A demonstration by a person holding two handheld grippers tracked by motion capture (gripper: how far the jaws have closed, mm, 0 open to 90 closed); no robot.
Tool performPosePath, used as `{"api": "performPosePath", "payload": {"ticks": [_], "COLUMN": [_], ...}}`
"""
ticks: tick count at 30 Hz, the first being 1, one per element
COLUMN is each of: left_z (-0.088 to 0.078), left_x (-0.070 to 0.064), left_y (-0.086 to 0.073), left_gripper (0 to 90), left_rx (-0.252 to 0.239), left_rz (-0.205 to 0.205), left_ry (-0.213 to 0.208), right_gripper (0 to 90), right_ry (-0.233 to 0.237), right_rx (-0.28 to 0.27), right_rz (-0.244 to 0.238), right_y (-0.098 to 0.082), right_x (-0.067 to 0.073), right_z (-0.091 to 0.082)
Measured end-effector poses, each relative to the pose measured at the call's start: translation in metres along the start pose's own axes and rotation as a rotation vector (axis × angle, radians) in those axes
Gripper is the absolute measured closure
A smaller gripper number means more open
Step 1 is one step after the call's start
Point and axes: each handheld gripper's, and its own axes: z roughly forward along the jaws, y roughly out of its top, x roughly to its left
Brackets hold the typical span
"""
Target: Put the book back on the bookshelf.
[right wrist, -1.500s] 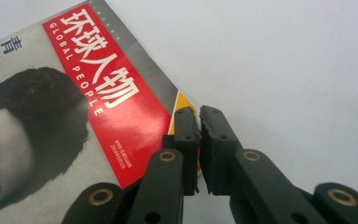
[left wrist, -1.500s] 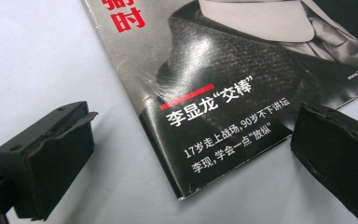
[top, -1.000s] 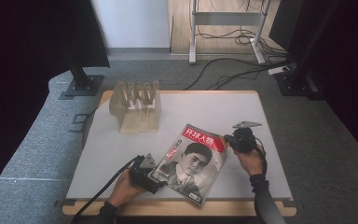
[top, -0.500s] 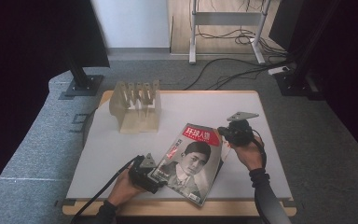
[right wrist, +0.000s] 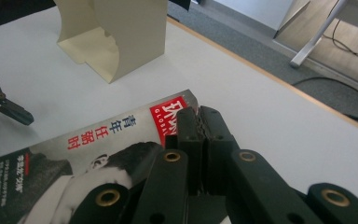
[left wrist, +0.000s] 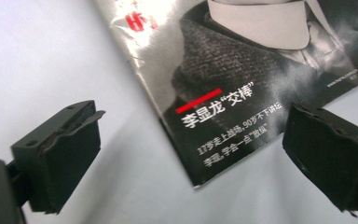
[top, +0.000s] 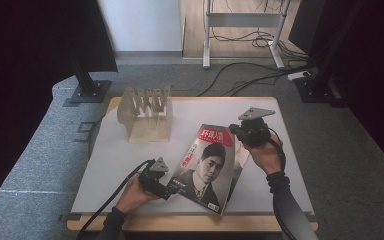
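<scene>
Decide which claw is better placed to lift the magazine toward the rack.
Right. The right claw is shut on the magazine's top edge; the left claw has just been closing, its jaws apart around the bottom corner.

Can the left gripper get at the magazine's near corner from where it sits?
Probably yes: the left gripper is open, its jaws either side of the magazine corner, with only bare table around it.
</scene>
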Motion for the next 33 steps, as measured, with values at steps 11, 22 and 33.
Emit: {"api": "performPosePath", "payload": {"ticks": [11,22,33], "left_z": [0.010,0.033,0.039], "left_x": [0.016,0.033,0.037], "left_y": [0.037,0.051,0.065], "left_gripper": [15.5,35.3,49.5], "left_rx": [0.000,0.009,0.112], "left_rz": [0.021,0.051,0.081], "left_ry": [-0.039,-0.155,-0.233], "right_gripper": [86.7,86.6,86.6], "right_ry": [-0.012,0.029,0.061], "right_rx": [-0.046,-0.067,-0.069], "right_rz": [-0.057,-0.080,-0.103], "right_y": [0.028,0.035,0.034], "right_x": [0.003,0.003,0.005], "right_z": [-0.026,-0.038,-0.042]}}
